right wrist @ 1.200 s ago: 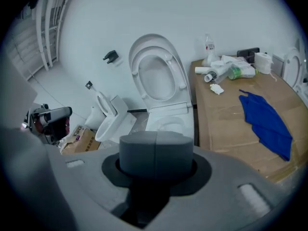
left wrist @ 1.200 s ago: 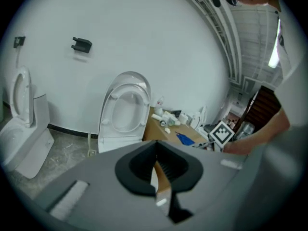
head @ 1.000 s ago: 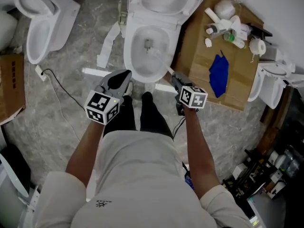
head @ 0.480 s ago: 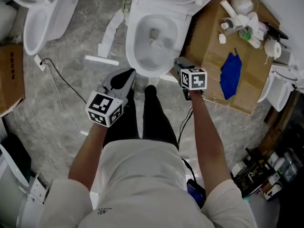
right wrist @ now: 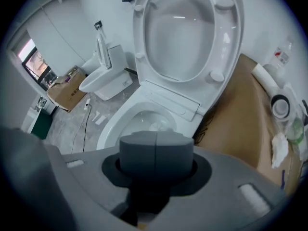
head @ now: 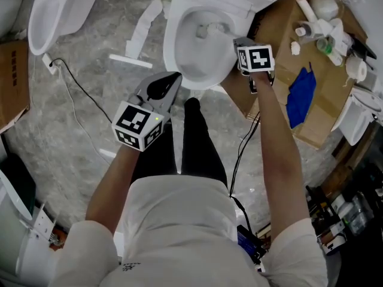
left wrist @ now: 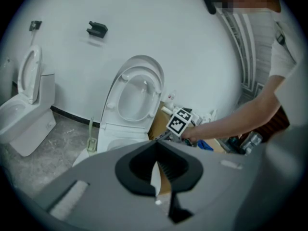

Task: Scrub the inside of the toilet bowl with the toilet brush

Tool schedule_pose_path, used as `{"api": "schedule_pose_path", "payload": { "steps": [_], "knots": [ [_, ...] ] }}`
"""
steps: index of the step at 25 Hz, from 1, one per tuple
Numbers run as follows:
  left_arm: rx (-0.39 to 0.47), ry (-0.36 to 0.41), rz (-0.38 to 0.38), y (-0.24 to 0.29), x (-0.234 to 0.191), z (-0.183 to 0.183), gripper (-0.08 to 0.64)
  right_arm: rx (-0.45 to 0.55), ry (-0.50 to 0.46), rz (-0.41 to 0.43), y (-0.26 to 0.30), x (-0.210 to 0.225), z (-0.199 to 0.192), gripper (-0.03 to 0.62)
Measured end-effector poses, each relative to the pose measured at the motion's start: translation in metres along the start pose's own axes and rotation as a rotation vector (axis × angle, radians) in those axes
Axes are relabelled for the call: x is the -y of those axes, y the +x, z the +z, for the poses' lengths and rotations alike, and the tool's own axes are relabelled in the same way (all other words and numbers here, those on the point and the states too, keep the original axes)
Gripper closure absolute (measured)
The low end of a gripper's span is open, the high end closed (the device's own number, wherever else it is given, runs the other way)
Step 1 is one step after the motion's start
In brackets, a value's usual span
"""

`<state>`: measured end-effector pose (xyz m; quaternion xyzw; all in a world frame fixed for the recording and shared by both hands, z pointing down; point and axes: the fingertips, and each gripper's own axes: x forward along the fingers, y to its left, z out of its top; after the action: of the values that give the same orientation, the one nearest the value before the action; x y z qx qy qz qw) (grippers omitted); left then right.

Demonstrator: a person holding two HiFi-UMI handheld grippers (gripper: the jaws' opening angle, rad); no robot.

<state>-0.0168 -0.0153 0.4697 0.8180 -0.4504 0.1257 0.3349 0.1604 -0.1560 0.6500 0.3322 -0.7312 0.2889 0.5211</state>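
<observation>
The white toilet [head: 203, 46] stands open at the top of the head view, seat and lid [right wrist: 185, 32] raised, water in the bowl [right wrist: 144, 121]. My right gripper [head: 238, 42] hovers over the bowl's right rim, jaws pressed together with nothing between them [right wrist: 156, 150]. My left gripper [head: 172, 78] hangs lower, by the bowl's front left, its tips meeting on nothing [left wrist: 156, 143]. A pale green toilet brush [left wrist: 90, 134] stands in its holder on the floor left of the toilet, apart from both grippers.
A cardboard sheet [head: 281, 23] right of the toilet carries bottles, a paper roll and a blue cloth [head: 301, 97]. A second toilet [head: 54, 11] stands at the left, a third [head: 359, 118] at the right. A cable [head: 78, 100] and white strips [head: 128, 61] lie on the floor.
My right gripper has moved forward from the bowl's front edge to over its right rim. The left gripper has edged forward a little. Both stayed shut.
</observation>
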Motion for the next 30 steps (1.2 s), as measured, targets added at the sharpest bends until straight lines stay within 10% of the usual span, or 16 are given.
{"api": "schedule_pose_path", "payload": {
  "steps": [6,30],
  "knots": [
    [-0.001,-0.021,0.018,-0.001,-0.015,-0.004,0.566,-0.098,-0.15,-0.013,0.03,0.004,0.011,0.446],
    [-0.005,-0.054,-0.001,0.024,-0.048,0.0,0.568,-0.181,-0.222,-0.063,0.053,0.042,0.044,0.446]
  ]
}}
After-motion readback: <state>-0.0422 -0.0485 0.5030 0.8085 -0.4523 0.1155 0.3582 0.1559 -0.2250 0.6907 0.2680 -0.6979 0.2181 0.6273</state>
